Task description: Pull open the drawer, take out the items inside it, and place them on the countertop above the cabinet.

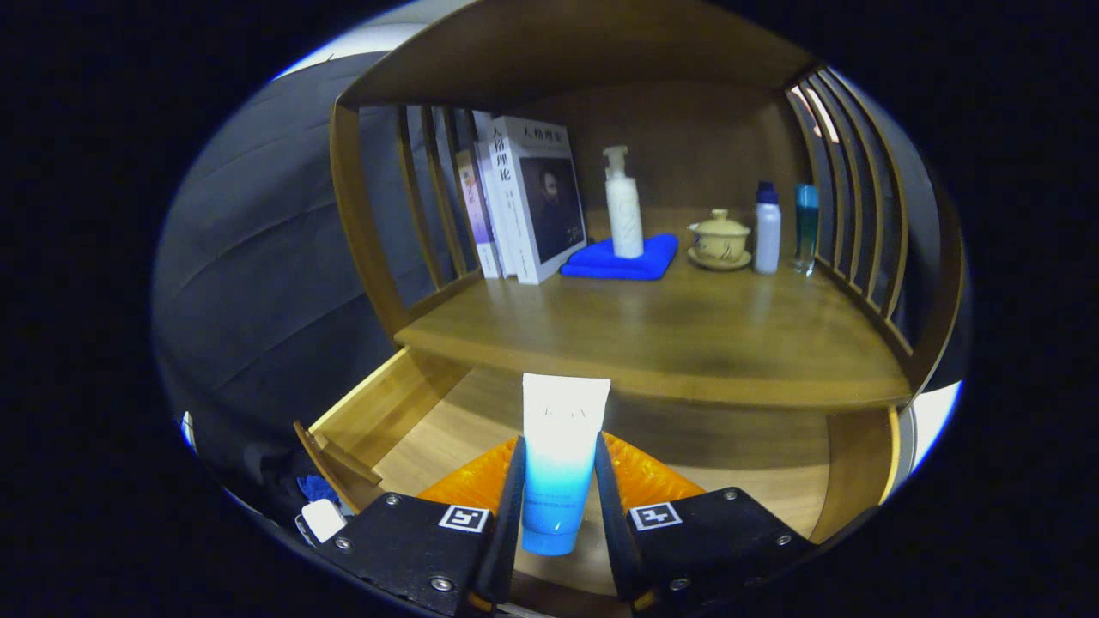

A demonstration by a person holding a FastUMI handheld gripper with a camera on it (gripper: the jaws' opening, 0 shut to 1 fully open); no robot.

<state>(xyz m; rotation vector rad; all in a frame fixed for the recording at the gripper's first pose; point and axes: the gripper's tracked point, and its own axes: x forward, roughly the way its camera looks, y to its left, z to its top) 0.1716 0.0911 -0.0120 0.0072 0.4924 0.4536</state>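
Wooden slatted sides enclose the cabinet's desk (pixel 670 335), which is seen beyond the fingers, with the open drawer (pixel 446 429) lying below and around them. A white-and-blue cosmetic tube (pixel 560 459) is held upright between the fingers, cap end down, and the gripper (pixel 556 498) is clenched on it from both sides. At the back of the desk, well beyond the fingers, stand several books (pixel 524 197), a pump bottle (pixel 624 204) on a folded blue cloth (pixel 620 259), a lidded teacup (pixel 720 238) and two small bottles (pixel 767 227). The step in hand appears to be the carrying of the tube up to the desk. It would be done well if the tube were raised clear of the desk's front edge before being moved forward, the grip kept firm since a soft tube may slip, and the tube set down on the bare front area, well short of the cloth and the teacup, before the fingers are released.
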